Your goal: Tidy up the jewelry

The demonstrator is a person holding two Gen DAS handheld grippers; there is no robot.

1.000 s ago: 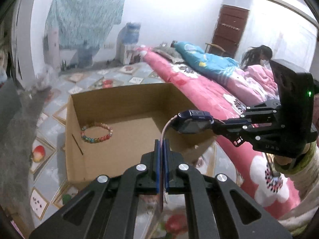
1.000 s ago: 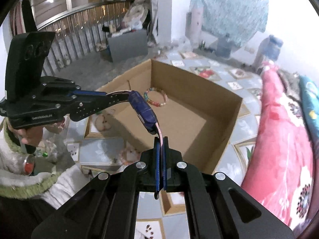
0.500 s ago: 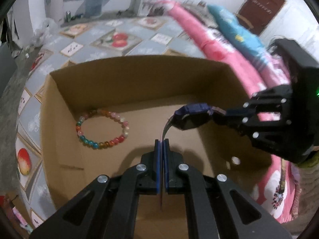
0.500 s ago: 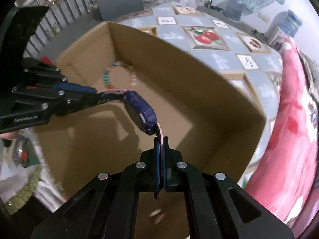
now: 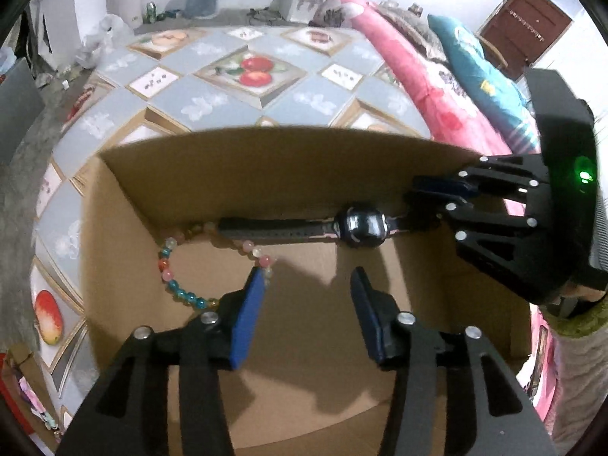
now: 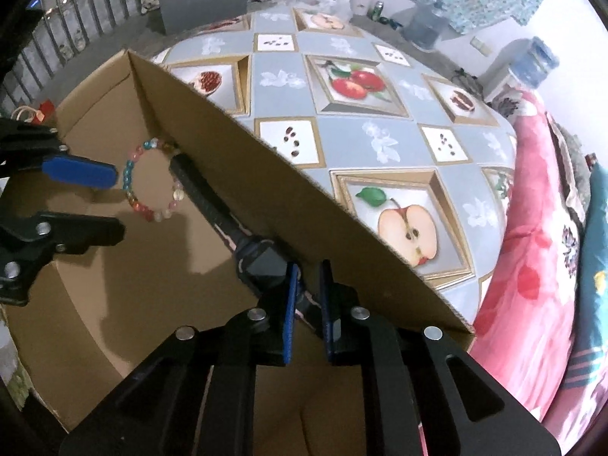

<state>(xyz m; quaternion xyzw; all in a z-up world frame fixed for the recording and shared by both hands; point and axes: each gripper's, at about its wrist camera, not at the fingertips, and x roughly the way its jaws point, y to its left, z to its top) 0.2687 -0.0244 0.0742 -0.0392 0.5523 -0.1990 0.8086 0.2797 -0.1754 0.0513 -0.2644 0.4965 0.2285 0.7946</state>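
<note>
Watch (image 5: 359,227): dark round case with a glossy face; long black strap with a row of holes, pale pink on its underside. It lies stretched along the foot of the box's far wall, strap end over the bracelet.
Bracelet (image 5: 182,288): ring of teal, pink, red and clear beads on the box floor.
Box (image 5: 288,159): open brown cardboard.
Left gripper (image 5: 306,288): jaws have just been opening, spread wide, nothing between them.
Right gripper (image 6: 307,296): jaws have just been opening, slightly parted, the watch's short strap end between the pads; contact unclear.
</note>
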